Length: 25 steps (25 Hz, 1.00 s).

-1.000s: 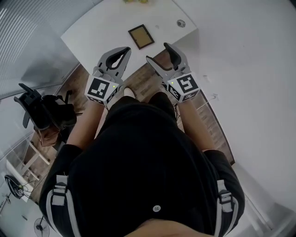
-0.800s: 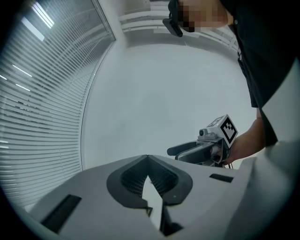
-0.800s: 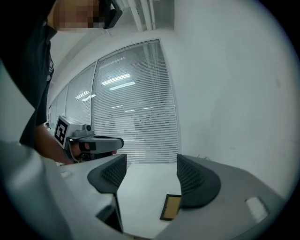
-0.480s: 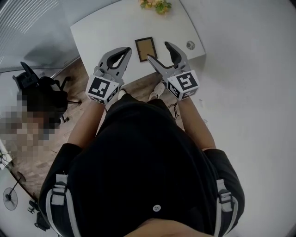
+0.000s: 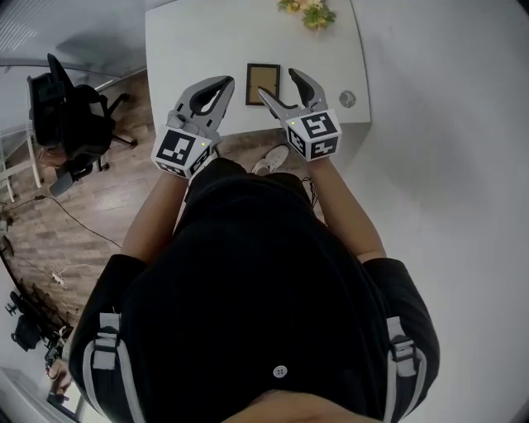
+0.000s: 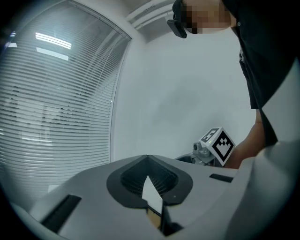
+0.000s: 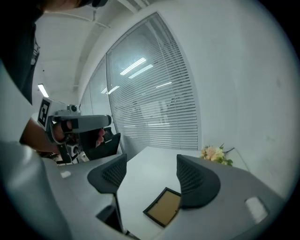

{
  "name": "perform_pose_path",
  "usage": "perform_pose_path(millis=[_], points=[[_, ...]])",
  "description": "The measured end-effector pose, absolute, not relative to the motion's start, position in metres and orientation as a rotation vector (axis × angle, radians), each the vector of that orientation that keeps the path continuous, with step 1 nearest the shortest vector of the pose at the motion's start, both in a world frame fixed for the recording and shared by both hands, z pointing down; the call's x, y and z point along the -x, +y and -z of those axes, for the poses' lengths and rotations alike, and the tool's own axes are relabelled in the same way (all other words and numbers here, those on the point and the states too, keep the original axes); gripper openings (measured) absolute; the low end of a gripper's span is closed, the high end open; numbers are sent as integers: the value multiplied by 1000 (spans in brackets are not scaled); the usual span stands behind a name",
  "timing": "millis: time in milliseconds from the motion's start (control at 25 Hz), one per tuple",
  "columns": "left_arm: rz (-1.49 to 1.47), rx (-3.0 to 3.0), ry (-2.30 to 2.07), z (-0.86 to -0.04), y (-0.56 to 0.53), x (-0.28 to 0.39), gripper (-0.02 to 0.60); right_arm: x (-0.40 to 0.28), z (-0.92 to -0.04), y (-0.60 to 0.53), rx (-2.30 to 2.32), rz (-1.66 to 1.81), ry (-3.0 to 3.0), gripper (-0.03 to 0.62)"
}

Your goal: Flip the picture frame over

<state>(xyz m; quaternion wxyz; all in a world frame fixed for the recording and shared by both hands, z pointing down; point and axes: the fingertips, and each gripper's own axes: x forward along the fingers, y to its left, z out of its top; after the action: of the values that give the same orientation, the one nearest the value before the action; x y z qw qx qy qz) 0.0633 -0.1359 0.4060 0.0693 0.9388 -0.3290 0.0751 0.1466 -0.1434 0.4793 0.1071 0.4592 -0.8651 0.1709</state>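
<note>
Dark-rimmed rectangular picture frame, head view: flat on white tabletop, near front edge; bare surface to its left, yellow flower bunch at far edge. Left gripper view: left tongs pressed together, facing window blinds. Right gripper view: right tongs spread, frame ahead between them, untouched.

Hidden, clipped, unreadable
One corner of the picture frame sat behind a jaw of the right tongs; head view's top edge clipped the flowers; a small round item on the surface was too small to identify.
</note>
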Motion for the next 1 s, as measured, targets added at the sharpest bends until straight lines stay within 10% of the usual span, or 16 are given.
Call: perform_pose_path(millis=[1000], points=[[-230,-2814,-906,-493,-161,-23,5,-96,-656,-170,-1451,-848,-2092,274]])
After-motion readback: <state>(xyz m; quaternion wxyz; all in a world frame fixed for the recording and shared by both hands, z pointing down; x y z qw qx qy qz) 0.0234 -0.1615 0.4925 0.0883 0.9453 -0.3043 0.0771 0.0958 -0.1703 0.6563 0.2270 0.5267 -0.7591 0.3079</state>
